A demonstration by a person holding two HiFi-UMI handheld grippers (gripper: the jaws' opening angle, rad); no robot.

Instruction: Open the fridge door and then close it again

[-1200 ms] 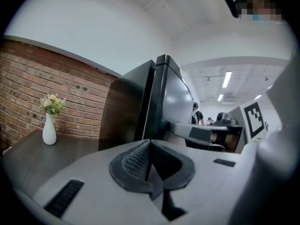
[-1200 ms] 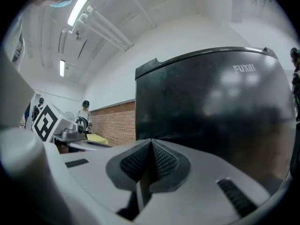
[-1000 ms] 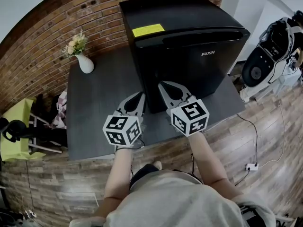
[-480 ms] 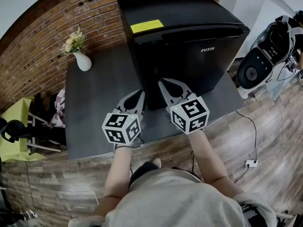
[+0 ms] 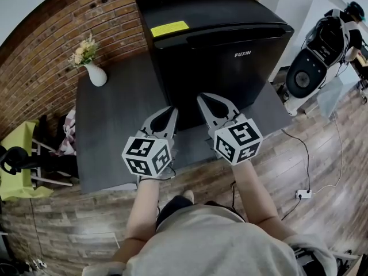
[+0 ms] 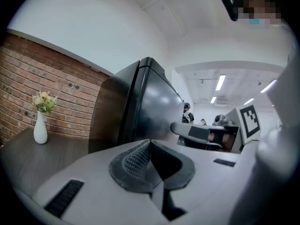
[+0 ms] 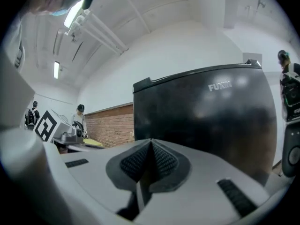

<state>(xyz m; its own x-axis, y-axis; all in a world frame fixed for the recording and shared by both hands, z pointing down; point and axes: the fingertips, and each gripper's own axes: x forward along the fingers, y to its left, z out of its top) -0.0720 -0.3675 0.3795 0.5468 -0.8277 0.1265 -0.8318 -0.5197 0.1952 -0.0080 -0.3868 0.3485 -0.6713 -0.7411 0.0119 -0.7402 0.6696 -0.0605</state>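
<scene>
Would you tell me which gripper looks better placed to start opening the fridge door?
Probably the right. The right gripper points straight at the fridge door, while the left gripper sits at its left corner, seeing the door only at a slant. Both are shut and empty.

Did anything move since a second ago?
The left gripper and right gripper drifted slightly rightward across the black fridge front. Nothing was grabbed or let go. Both grippers stay shut and empty, the fridge door stays closed, and the flower vase hasn't moved.
</scene>
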